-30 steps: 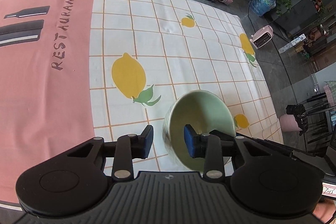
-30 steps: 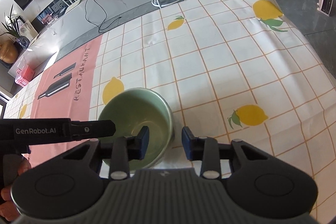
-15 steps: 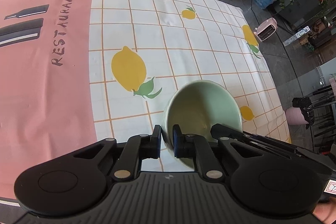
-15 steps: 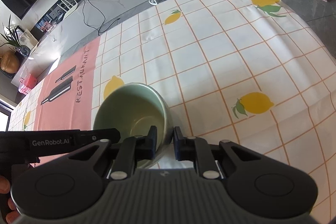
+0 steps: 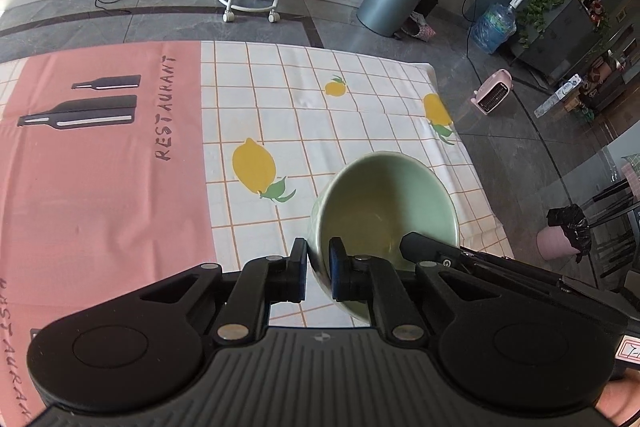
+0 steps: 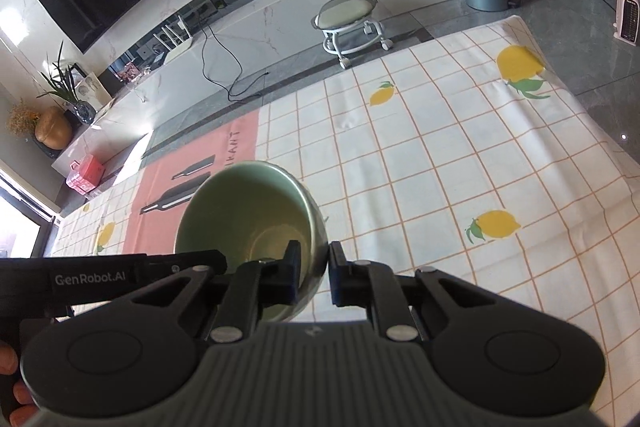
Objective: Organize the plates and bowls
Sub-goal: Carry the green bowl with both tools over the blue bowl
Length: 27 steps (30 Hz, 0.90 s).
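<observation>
Two grippers pinch one green bowl (image 5: 386, 211) at once, each clamped over its rim wall from an opposite side. On the left gripper (image 5: 318, 269) the outer finger sits against the bowl's outside and the inner finger reaches inside the cavity; the bowl lies just ahead and to the right of it. On the right gripper (image 6: 314, 269) the arrangement mirrors this, with the bowl just ahead and to the left, one finger inside, one outside. Both sets of jaws have just been closing, and the ceramic wall is now caught between the pads of each.

Judging by the gap showing under its base, the bowl hangs tilted above the lemon-print cloth (image 5: 280, 99) that covers the counter, its mouth turned towards the cameras rather than straight up. Neither hand is nearer: the load is shared, so what happens next depends on the two grippers travelling together, keeping the same spacing across the bowl's diameter. If one leads, the rim could twist out of the other's pinch. No plates or other bowls are visible in either view, so where it should go cannot be told
</observation>
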Tool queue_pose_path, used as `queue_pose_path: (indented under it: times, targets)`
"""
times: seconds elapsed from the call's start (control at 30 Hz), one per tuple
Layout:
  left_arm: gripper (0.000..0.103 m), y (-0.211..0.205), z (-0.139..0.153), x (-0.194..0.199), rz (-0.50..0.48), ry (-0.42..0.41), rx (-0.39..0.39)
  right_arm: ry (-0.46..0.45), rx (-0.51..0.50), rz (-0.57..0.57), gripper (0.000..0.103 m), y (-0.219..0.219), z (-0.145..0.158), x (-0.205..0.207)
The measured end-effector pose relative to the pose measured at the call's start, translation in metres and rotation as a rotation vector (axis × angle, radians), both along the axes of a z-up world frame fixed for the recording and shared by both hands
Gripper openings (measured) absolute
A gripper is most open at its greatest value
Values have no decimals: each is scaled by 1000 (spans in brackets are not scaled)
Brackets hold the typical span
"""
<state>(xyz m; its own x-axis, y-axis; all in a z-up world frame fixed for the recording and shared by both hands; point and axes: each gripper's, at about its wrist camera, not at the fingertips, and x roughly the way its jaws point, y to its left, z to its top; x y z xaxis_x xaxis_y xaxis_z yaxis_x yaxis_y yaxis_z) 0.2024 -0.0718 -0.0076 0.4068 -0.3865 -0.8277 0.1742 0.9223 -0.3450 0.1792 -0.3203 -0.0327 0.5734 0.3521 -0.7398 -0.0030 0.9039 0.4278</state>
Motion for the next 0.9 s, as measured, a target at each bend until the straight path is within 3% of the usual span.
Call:
queue_pose_path:
  times: [0.17,0.5,0.9]
  targets:
    - [12,5,22,-30,6,-35,12,-36,1,27,12,7,26,-31]
    - [12,20,19,-78,38,2,-43,-23,9,59,12,15,39,-87]
    - [12,14,-18,-105,17,88,4,59,-40,97,11,18,4,-120]
